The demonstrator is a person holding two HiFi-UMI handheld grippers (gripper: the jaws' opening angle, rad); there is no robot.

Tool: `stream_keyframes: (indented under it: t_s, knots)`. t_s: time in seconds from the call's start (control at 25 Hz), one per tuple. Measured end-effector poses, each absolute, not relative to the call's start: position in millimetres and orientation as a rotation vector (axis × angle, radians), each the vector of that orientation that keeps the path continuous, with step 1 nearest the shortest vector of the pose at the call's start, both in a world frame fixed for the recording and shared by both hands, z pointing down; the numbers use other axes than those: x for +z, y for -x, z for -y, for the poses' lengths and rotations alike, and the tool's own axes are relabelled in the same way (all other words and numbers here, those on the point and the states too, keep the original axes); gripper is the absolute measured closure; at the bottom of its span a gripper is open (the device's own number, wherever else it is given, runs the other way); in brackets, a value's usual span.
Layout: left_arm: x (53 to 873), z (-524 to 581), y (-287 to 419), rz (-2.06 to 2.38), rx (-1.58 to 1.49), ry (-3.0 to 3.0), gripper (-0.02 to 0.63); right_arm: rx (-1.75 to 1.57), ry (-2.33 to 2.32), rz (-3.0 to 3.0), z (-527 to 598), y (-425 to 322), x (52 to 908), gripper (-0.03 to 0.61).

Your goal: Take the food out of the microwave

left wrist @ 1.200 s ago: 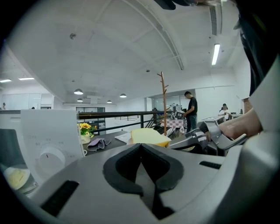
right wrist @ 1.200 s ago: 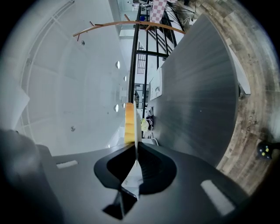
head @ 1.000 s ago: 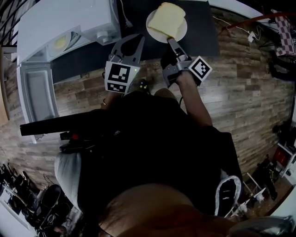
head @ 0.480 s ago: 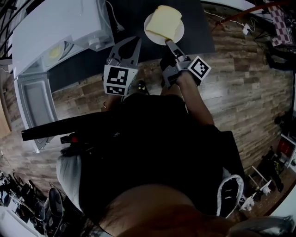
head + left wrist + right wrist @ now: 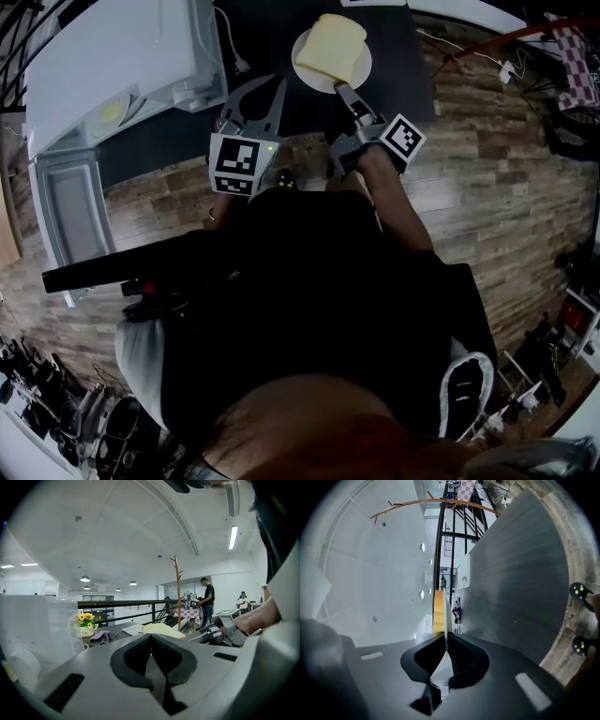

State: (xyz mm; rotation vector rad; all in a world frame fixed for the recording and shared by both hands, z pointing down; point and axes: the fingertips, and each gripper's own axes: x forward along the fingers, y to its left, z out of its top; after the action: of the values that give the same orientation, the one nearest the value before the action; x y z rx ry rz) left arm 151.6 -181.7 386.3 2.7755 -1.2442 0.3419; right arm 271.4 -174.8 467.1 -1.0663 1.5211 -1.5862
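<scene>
microwave (image 5: 122,47), white, is seen at the upper left of the head view, standing on the dark surface (image 5: 398,66), with its door (image 5: 70,211) swung wide open at the left. a pale yellowish round shape is glimpsed inside its cavity.

just right of the microwave, the left gripper (image 5: 274,86) is held over the surface's near edge. in the left gripper view the left gripper (image 5: 151,637) is shown with its jaws pressed together and nothing between them. beyond it, the microwave's white side (image 5: 28,630), a small pot of yellow flowers (image 5: 86,624) and a grey cloth (image 5: 101,637) are made out at the left.

further right, the food is found outside the microwave. a slice of bread (image 5: 330,45) lies on a white plate (image 5: 319,82) over the surface, well apart from the open cavity. the plate's near rim is pinched by the jaws of the right gripper (image 5: 343,89), which is carried on the person's right arm (image 5: 394,206).

in the right gripper view the plate (image 5: 447,616) is shown edge-on, clamped at its rim between the jaws of the right gripper (image 5: 446,639). the bread (image 5: 438,611) is seen on the plate's left face, and the surface (image 5: 511,573) spreads away to the right. whether the plate rests on the surface or is held just above it cannot be told.
</scene>
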Motion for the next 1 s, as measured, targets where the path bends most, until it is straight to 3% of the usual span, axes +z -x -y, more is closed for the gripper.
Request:
stream_keyframes:
  t_s: [1.0]
  knots:
    - [408.4, 229.0, -178.1, 1.277, 0.399, -2.691, 0.607, -1.712, 1.088, -1.51, 225.8, -294.0, 507.5, 0.568]
